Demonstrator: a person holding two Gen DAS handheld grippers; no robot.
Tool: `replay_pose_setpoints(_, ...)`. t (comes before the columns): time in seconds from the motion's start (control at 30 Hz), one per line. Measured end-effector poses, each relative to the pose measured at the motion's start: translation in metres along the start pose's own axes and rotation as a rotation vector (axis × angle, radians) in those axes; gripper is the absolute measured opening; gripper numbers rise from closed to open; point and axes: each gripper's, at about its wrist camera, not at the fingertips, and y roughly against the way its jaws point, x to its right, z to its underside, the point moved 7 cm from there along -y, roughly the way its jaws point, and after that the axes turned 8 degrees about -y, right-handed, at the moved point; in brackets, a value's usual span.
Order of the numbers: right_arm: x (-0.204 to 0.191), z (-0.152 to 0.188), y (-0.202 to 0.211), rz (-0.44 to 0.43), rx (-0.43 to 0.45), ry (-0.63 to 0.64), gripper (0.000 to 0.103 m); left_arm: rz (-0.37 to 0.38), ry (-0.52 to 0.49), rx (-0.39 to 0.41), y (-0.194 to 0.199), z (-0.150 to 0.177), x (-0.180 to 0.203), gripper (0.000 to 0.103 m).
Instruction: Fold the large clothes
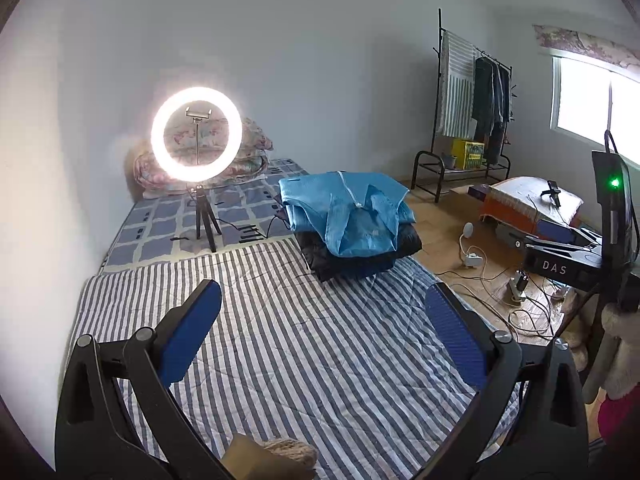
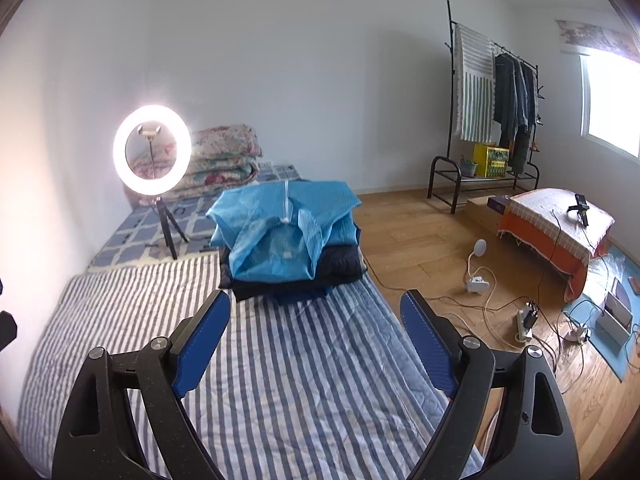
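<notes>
A folded stack of clothes lies at the far end of the blue-and-white striped sheet (image 1: 280,360). On top is a light blue zipped garment (image 1: 348,216) (image 2: 280,232), with dark folded garments (image 1: 360,256) (image 2: 336,272) under it. My left gripper (image 1: 323,292) hovers over the bare sheet, short of the stack, jaws wide open and nothing between the blue pads. My right gripper (image 2: 316,300) is also open and empty above the striped sheet (image 2: 300,380), with the stack just beyond its fingertips.
A lit ring light (image 1: 196,134) (image 2: 152,148) on a small tripod stands on the bed at the back left, before folded quilts (image 2: 224,156). On the right are wooden floor with cables (image 2: 500,304), a low covered table (image 2: 560,224) and a clothes rack (image 2: 492,100). A gloved hand (image 1: 616,344) holds the other unit.
</notes>
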Motion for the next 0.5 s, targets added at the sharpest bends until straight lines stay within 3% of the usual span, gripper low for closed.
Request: replay_pose_setpoints(0.5,-0.015,0.023,0.005,0.015,0.0,0.056,0.087,-0.046,-0.041,-0.008,0.004,0.015,0.006,0.103)
